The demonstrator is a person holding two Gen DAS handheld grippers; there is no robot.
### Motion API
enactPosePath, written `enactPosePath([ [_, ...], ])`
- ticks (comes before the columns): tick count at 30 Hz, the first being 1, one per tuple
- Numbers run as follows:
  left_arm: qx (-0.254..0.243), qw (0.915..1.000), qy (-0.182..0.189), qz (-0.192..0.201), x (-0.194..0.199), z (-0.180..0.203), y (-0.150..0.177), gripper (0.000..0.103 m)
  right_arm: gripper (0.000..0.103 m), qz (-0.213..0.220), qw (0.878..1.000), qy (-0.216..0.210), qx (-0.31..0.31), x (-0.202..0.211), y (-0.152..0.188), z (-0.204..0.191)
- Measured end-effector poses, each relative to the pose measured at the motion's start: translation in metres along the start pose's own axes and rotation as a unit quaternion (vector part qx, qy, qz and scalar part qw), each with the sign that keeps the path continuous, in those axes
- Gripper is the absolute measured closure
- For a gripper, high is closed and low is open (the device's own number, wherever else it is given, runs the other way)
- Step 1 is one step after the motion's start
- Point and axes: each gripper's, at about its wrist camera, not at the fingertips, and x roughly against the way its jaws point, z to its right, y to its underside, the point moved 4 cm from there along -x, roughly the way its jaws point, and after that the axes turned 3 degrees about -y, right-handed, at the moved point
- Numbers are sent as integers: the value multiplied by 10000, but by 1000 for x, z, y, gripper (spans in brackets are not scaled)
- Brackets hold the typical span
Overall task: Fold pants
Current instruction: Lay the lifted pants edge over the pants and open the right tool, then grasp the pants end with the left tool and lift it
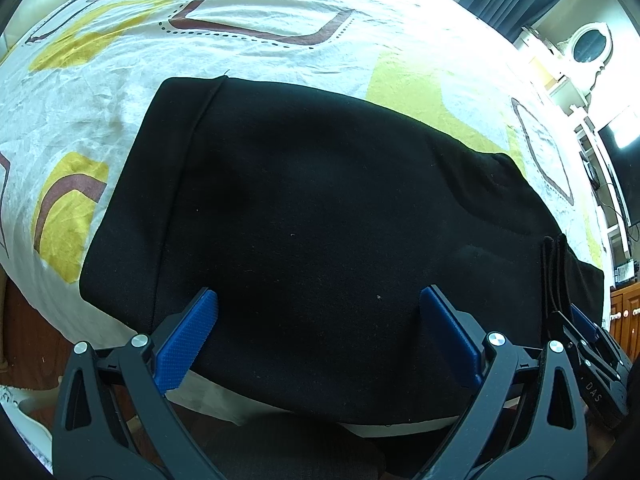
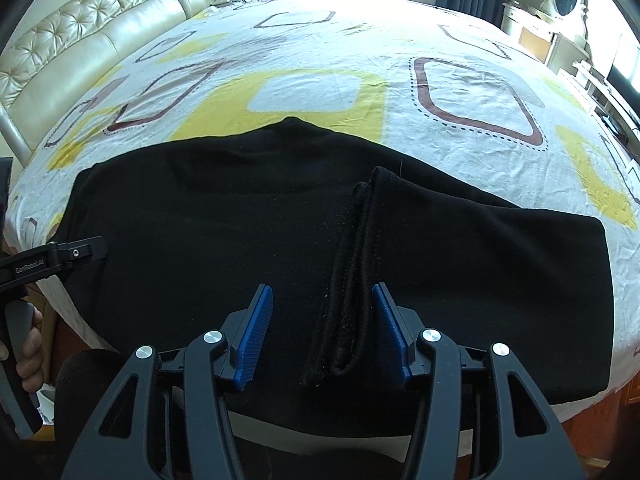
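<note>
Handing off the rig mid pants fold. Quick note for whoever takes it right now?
Left gripper: jaws open, nothing between the pads, poised over the near edge of the black fabric pants.
Right gripper: jaws open, the thick hemmed fold edge lies between the pads but is not pinched.
Pants lie folded over on the white bedsheet with yellow and brown squares, near the bed's front edge.
Done: at least one fold is laid down.
Left: probably another fold and smoothing; the hemmed edge sits bunched.
</note>
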Motion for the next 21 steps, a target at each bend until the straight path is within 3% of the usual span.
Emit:
enactPosePath([
  [3, 80, 9992, 383, 55, 11, -4, -5, 3, 37, 305, 9982, -462, -215, 20, -2, 14],
  [7, 157, 9948, 937, 375, 38, -16, -22, 3, 35, 642, 9963, -522, -229, 47, 2, 45],
  [10, 51, 9941, 783, 746, 53, -35, -35, 3, 33, 912, 9937, -445, -470, 61, 10, 71],
  [13, 199, 9940, 605, 892, 58, -64, -43, 3, 30, 1070, 9872, -634, -1003, 60, 13, 91],
  [17, 703, 9915, 906, 611, 47, -109, -46, 3, 30, 896, 9872, -633, -1158, 44, 14, 94],
  [21, 1027, 9813, 1630, 32, 25, -130, -37, 3, 30, 857, 9888, -680, -1017, 40, 14, 85],
])
